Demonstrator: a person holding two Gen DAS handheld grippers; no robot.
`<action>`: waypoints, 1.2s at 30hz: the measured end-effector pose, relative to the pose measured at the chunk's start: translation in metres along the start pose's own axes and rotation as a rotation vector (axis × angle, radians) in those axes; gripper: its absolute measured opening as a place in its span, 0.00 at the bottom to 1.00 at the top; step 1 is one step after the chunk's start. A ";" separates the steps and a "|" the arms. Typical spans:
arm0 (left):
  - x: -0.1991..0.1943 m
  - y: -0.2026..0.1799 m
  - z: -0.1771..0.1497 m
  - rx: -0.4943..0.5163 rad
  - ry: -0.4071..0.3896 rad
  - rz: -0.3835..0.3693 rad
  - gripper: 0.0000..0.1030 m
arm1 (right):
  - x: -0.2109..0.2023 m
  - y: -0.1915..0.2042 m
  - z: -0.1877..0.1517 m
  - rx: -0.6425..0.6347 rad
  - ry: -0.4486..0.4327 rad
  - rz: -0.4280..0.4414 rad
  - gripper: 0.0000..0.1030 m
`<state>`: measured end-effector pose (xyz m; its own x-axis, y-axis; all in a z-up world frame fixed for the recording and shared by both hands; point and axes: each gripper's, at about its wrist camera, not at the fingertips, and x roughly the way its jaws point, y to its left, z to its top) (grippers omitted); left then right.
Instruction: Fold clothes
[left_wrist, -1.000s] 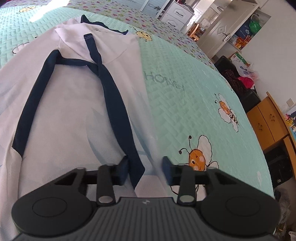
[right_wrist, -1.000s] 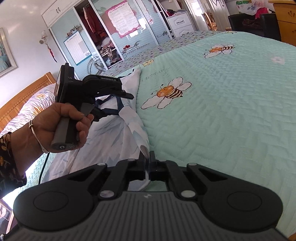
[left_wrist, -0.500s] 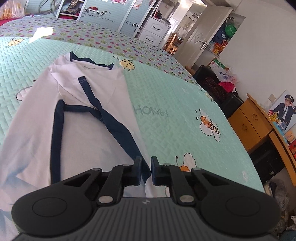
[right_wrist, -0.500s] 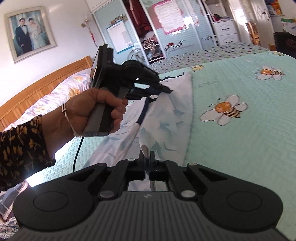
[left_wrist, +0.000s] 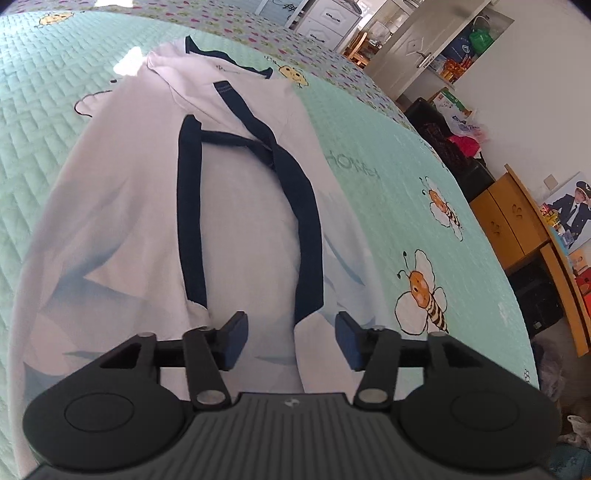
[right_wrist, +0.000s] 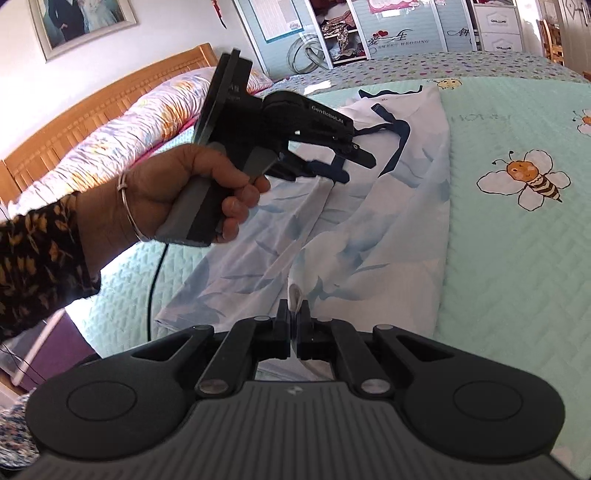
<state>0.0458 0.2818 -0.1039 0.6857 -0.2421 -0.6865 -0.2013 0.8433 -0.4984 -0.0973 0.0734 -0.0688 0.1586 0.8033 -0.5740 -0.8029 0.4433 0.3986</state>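
A white shirt (left_wrist: 240, 206) with navy trim and a pale blue print lies spread on the mint bee-print bedspread (left_wrist: 388, 206). Two navy sleeve bands (left_wrist: 306, 236) run down its middle. My left gripper (left_wrist: 291, 328) hovers over the shirt's near part. Its jaws are opening, and nothing is pinched between them. The right wrist view shows a hand holding that left gripper (right_wrist: 354, 166) above the shirt (right_wrist: 369, 236). My right gripper (right_wrist: 294, 314) is shut on a raised fold of the shirt's hem (right_wrist: 295, 295).
A wooden headboard (right_wrist: 92, 122) and floral bedding (right_wrist: 129, 140) lie to the left, with a black cable (right_wrist: 155, 288) hanging off the bed edge. Beyond the bed's right side stand a yellow cabinet (left_wrist: 517, 221), a dark chair with clothes (left_wrist: 450, 147) and a door (left_wrist: 410, 48).
The left jaws closed almost fully, then spread wide, and the gripper shifted left over the shirt's middle. The right gripper stayed shut on the hem and swung left toward the hand.
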 end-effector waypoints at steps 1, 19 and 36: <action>0.004 -0.003 0.000 0.013 0.002 0.006 0.56 | -0.005 -0.005 0.002 0.026 -0.006 0.008 0.02; 0.041 -0.026 0.010 0.099 0.024 0.041 0.09 | -0.012 0.013 -0.017 -0.301 -0.005 -0.097 0.41; 0.044 -0.026 0.015 0.171 0.066 0.043 0.07 | 0.035 0.064 -0.047 -0.601 0.066 -0.272 0.41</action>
<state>0.0919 0.2566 -0.1130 0.6304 -0.2303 -0.7413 -0.1037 0.9215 -0.3744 -0.1698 0.1109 -0.0969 0.3805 0.6593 -0.6485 -0.9231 0.3126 -0.2239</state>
